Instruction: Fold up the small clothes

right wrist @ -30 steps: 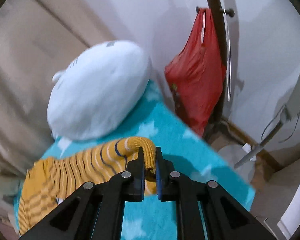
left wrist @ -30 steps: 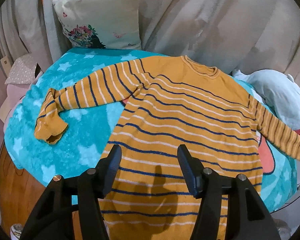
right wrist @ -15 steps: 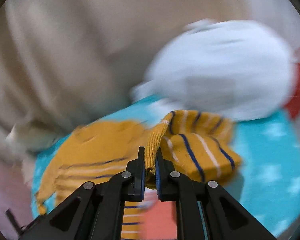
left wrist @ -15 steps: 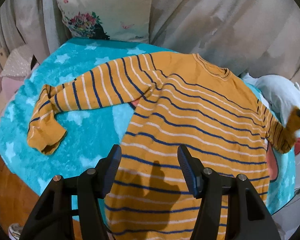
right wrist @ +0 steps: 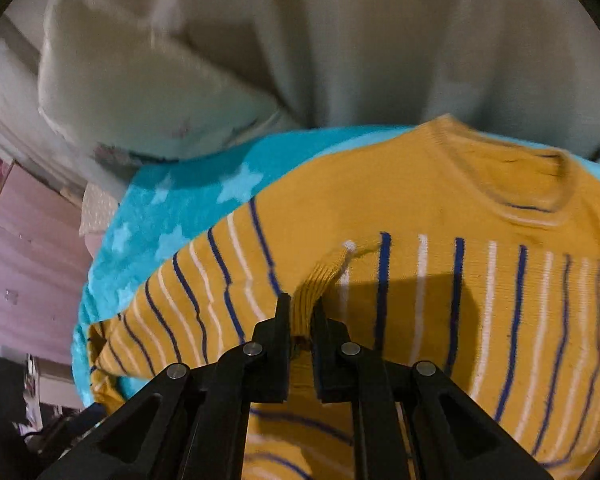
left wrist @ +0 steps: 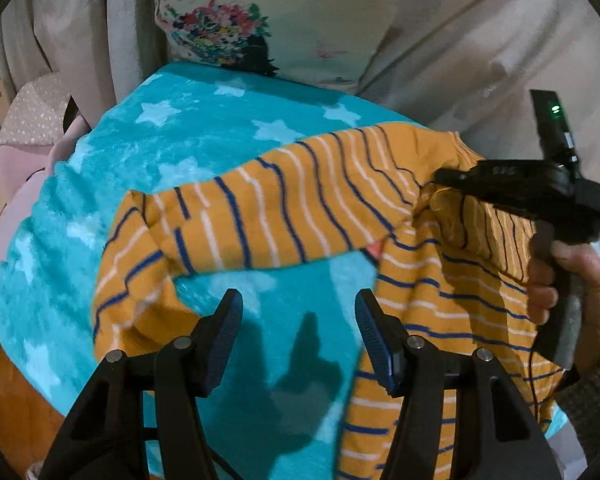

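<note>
A mustard-yellow sweater with blue and white stripes point(left wrist: 440, 280) lies on a turquoise star blanket point(left wrist: 172, 140). Its left sleeve point(left wrist: 236, 224) stretches out to the left, its cuff point(left wrist: 140, 320) just left of my left gripper point(left wrist: 298, 332), which is open and empty above the blanket. My right gripper point(right wrist: 302, 312) is shut on the ribbed cuff of the right sleeve point(right wrist: 320, 280) and holds it over the sweater's chest point(right wrist: 480, 300), below the collar point(right wrist: 512, 176). The right gripper also shows in the left wrist view point(left wrist: 452, 180), carrying the sleeve across the body.
A floral pillow point(left wrist: 260, 20) and beige curtains point(left wrist: 460, 40) stand behind the blanket. A dotted cushion point(left wrist: 32, 108) sits at the left. A wooden edge point(left wrist: 12, 400) shows under the blanket's front left. The pillow also shows in the right wrist view point(right wrist: 140, 92).
My right gripper has carried the right sleeve cuff leftward from beside the white plush toy onto the sweater's chest. My left gripper has moved left and forward, toward the left sleeve.
</note>
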A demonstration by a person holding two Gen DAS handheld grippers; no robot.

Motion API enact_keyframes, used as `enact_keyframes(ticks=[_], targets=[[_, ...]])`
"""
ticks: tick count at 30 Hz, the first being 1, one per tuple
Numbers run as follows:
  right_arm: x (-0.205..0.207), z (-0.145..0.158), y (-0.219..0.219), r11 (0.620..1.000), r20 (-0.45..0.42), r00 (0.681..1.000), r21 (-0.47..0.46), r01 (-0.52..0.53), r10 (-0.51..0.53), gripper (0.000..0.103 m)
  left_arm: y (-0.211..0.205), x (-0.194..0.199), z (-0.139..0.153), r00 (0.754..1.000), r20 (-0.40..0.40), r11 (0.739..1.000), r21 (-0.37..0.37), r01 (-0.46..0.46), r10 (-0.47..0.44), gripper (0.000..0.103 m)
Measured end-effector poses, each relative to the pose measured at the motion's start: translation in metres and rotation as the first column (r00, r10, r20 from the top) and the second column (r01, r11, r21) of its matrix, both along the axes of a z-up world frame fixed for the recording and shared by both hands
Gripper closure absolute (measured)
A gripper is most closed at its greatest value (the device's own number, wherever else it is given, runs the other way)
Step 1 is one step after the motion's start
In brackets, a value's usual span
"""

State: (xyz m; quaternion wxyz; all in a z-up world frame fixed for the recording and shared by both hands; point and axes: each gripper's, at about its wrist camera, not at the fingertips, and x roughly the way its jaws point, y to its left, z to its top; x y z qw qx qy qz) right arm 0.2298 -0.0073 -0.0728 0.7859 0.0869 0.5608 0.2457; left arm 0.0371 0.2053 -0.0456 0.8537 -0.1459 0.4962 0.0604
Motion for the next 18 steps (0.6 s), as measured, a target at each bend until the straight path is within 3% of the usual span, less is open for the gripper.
enact_keyframes(ticks=[1,2,4,10,14,18], targets=[[0.002,-0.005,0.005,1.000,-0.011,1.000,-0.002,0.005,-0.005,0.084,0.005,0.003,-0.001,1.000,-0.001,1.000,-0.007,-0.001,0.001,0.045],[0.003,-0.009,0.008,1.000,-0.026,1.000,0.015,0.006,-0.006,0.069,0.009,0.006,-0.002,1.000,-0.001,1.000,-0.017,-0.003,0.003,0.045],[0.005,-0.010,0.009,0.996,-0.049,0.999,0.090,0.001,0.003,0.049,0.014,0.014,-0.004,1.000,0.005,0.999,-0.039,0.004,-0.004,0.045],[0.001,0.018,-0.005,0.986,-0.010,1.000,0.167,0.031,-0.029,0.047,-0.008,0.054,0.005,0.994,0.050,0.991,-0.081,0.103,-0.099,0.045],[-0.005,0.026,-0.067,0.975,-0.001,0.982,0.115,0.188,-0.189,0.047,-0.050,0.092,0.013,0.969,0.114,0.972,-0.063,0.226,-0.218,0.045],[-0.019,0.002,-0.142,0.925,-0.062,0.925,0.048,0.378,-0.375,0.047,-0.091,0.137,-0.005,0.942,0.096,0.941,-0.074,0.329,-0.322,0.045]])
